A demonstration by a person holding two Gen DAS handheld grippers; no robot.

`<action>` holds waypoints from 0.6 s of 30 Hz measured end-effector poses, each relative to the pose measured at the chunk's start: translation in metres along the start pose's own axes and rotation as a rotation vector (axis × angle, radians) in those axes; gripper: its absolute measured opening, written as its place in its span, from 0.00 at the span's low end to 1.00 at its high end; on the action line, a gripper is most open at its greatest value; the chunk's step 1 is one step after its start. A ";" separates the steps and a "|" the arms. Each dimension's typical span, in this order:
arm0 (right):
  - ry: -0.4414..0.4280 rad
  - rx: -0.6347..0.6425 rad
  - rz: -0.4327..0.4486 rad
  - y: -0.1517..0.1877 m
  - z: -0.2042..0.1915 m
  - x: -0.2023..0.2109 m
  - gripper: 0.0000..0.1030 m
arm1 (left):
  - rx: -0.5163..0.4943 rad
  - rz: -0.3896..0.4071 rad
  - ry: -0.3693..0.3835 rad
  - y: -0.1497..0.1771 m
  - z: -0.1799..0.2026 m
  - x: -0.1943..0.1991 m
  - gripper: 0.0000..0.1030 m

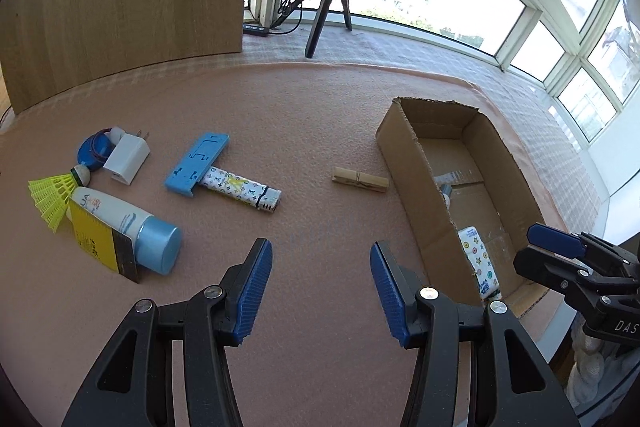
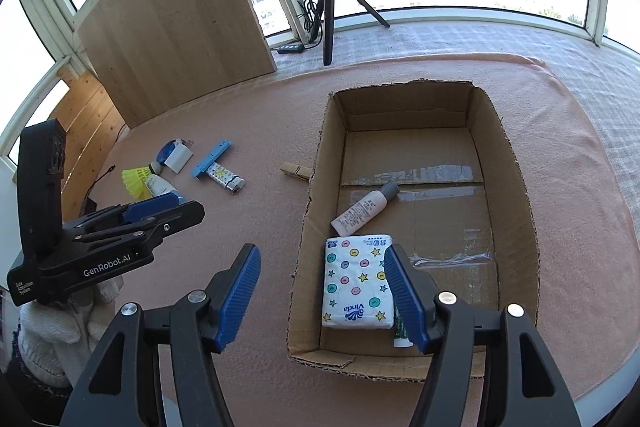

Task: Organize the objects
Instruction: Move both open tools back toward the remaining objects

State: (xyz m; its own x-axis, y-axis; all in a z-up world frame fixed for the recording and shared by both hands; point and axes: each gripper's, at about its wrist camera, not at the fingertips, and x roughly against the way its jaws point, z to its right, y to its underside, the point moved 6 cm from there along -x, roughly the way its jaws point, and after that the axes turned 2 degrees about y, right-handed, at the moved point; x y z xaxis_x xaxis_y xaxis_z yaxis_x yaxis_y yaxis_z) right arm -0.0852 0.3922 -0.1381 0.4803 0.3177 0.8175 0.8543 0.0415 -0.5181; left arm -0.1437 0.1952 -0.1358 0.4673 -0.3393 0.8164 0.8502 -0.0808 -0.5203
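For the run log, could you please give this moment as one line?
left gripper: open, empty | right gripper: open, empty | box: tissue pack, tube | clothespin: on cloth

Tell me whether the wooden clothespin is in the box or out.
Out. The clothespin lies on the pink cloth just outside the cardboard box's left wall.

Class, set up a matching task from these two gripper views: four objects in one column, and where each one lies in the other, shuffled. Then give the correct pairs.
Things
1. tissue pack
2. clothespin
3. blue bracket
4. shuttlecock

Places
A. on the cloth, just outside the cardboard box
B. beside the white bottle
C. inside the box
D. lying across the patterned lighter

Pairs: 1-C, 2-A, 3-D, 4-B
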 end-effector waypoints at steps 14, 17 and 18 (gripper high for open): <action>-0.134 0.186 -0.049 -0.012 -0.110 -0.048 0.58 | 0.170 0.003 -0.128 0.071 -0.124 0.060 0.53; -0.162 0.227 -0.070 -0.013 -0.134 -0.062 0.56 | 0.206 0.001 -0.148 0.087 -0.144 0.070 0.53; -0.172 0.244 -0.077 -0.014 -0.143 -0.067 0.52 | 0.218 -0.001 -0.152 0.091 -0.150 0.073 0.53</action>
State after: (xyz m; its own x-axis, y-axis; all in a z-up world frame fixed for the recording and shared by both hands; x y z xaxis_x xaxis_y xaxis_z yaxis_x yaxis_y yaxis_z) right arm -0.1010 0.2350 -0.1499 0.3580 0.4593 0.8129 0.8039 0.2913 -0.5186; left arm -0.0687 0.0223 -0.1616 0.4835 -0.1934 0.8537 0.8751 0.1286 -0.4665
